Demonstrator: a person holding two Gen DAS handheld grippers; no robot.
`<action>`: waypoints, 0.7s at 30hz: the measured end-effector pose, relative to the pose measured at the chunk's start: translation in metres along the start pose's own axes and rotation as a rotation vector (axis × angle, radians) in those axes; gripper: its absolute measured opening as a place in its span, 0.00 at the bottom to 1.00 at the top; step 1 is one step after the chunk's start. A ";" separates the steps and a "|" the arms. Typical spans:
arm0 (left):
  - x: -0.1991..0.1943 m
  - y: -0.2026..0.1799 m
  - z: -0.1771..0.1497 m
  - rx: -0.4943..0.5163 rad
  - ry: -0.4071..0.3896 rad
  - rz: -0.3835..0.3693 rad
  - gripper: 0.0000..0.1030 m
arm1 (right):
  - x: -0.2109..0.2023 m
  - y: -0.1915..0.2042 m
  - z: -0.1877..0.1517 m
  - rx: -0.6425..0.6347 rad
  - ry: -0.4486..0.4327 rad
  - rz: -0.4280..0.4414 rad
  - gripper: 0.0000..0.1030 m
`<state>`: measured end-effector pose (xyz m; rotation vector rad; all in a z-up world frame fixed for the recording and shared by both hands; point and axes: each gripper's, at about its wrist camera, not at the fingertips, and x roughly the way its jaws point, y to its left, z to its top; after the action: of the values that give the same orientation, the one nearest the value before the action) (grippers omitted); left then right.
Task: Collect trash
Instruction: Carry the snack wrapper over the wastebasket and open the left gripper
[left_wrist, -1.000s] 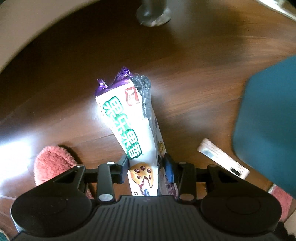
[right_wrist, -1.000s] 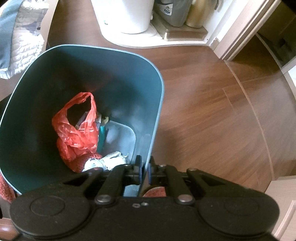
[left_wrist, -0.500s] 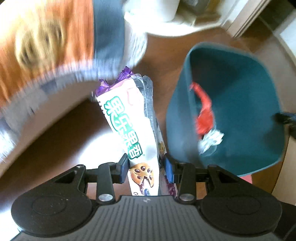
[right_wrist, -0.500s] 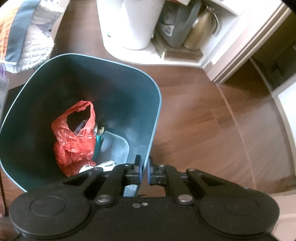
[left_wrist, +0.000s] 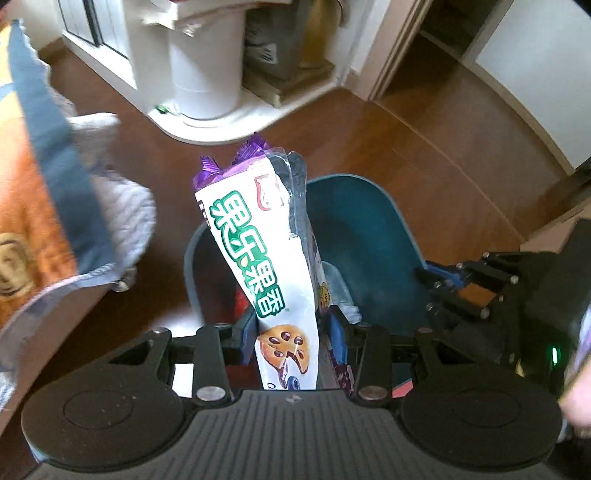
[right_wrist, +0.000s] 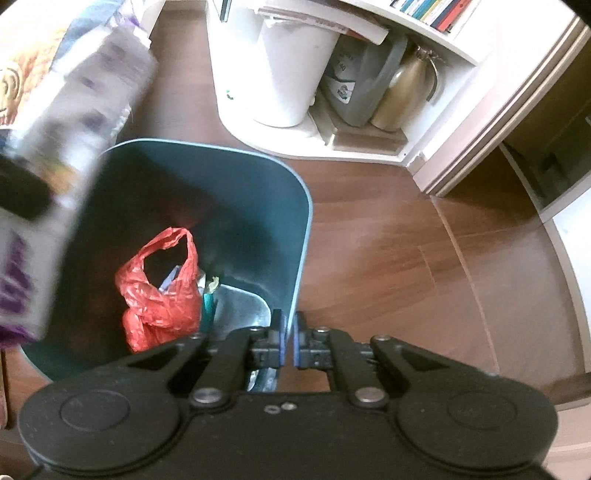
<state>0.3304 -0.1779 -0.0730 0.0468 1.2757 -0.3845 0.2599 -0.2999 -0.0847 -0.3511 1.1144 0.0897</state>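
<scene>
The left tool (left_wrist: 291, 332) grips a long white snack wrapper (left_wrist: 258, 254) with a purple crimped end, clamped low on the pack between its blue pads, so the wrapper stands up over the open teal bin (left_wrist: 373, 236). The right tool (right_wrist: 287, 341) is closed on the bin's near rim (right_wrist: 301, 258), one finger inside the wall and one outside.

Inside the bin lie a red plastic bag (right_wrist: 159, 295), some crumpled scraps and a pale liner at the bottom; the upper part of the bin is free. To the left a blanket with orange and blue stripes (left_wrist: 48, 177) hangs close to the bin's left rim. Behind the bin stand a white bucket (right_wrist: 291, 70), a grey jug (right_wrist: 354, 85) and a brass-coloured flask (right_wrist: 402, 92) on a low white shelf base. The wooden floor (right_wrist: 406, 266) right of the bin lies bare up to the door frame (right_wrist: 491, 118).
</scene>
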 end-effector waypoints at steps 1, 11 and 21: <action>0.007 -0.006 0.004 0.011 0.012 -0.012 0.37 | 0.000 -0.001 0.000 0.000 -0.003 0.000 0.03; 0.081 -0.036 0.012 0.063 0.156 -0.052 0.38 | 0.001 -0.008 -0.001 0.049 0.002 0.037 0.03; 0.110 -0.038 0.009 0.100 0.227 0.003 0.42 | 0.004 -0.007 -0.005 0.045 0.018 0.025 0.03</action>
<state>0.3535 -0.2438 -0.1669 0.1812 1.4797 -0.4495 0.2597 -0.3089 -0.0886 -0.2983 1.1368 0.0838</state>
